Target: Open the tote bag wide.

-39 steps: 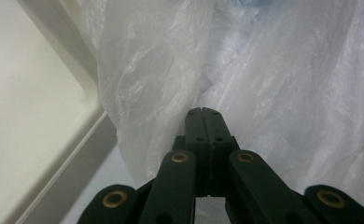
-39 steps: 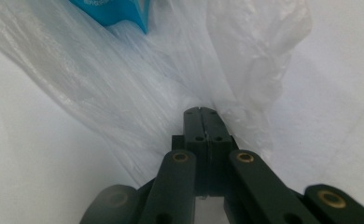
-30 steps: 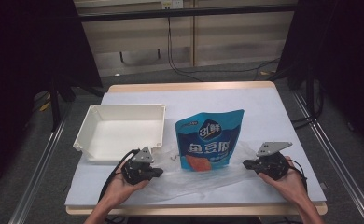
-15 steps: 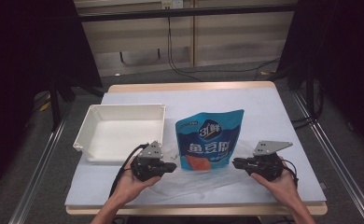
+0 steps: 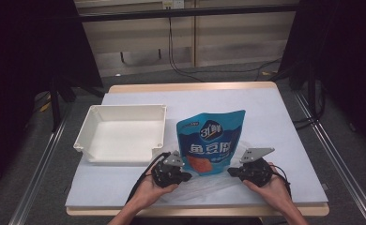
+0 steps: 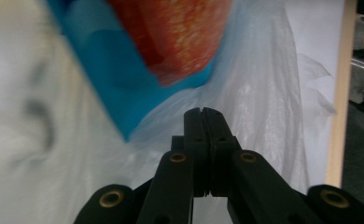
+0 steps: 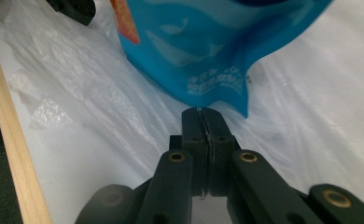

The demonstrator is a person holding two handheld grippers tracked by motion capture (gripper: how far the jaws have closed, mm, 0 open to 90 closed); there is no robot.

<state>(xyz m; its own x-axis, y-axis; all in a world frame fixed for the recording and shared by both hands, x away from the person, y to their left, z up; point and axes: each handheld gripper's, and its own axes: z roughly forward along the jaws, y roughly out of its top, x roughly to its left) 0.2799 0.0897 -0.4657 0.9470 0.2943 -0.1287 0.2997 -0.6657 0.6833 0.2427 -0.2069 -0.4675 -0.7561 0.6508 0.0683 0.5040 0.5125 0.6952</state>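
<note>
High view shows the blue snack pouch [image 5: 210, 143] lying printed side up near the middle of the table [image 5: 275, 117], its lower end on a clear plastic bag [image 5: 209, 185] spread along the near edge. The left gripper [image 5: 186, 177] sits at the pouch's lower left corner, the right gripper [image 5: 231, 172] at its lower right, both low over the thin plastic. The left gripper view adds what the overhead misses: the 2 fingers [image 6: 195, 135] are pressed together, seemingly pinching a fold of the clear plastic bag [image 6: 264, 93], with the pouch's red picture panel and blue corner [image 6: 124, 70] just beyond. The right gripper view likewise shows fingers [image 7: 194, 135] closed, film apparently caught in their seam, below the pouch's blue corner [image 7: 208, 51]. A white tray [image 5: 120, 136] stands just left of the pouch. Bare table lies open behind and to the right; the wooden near edge [image 7: 12, 140] runs close to both hands.
</note>
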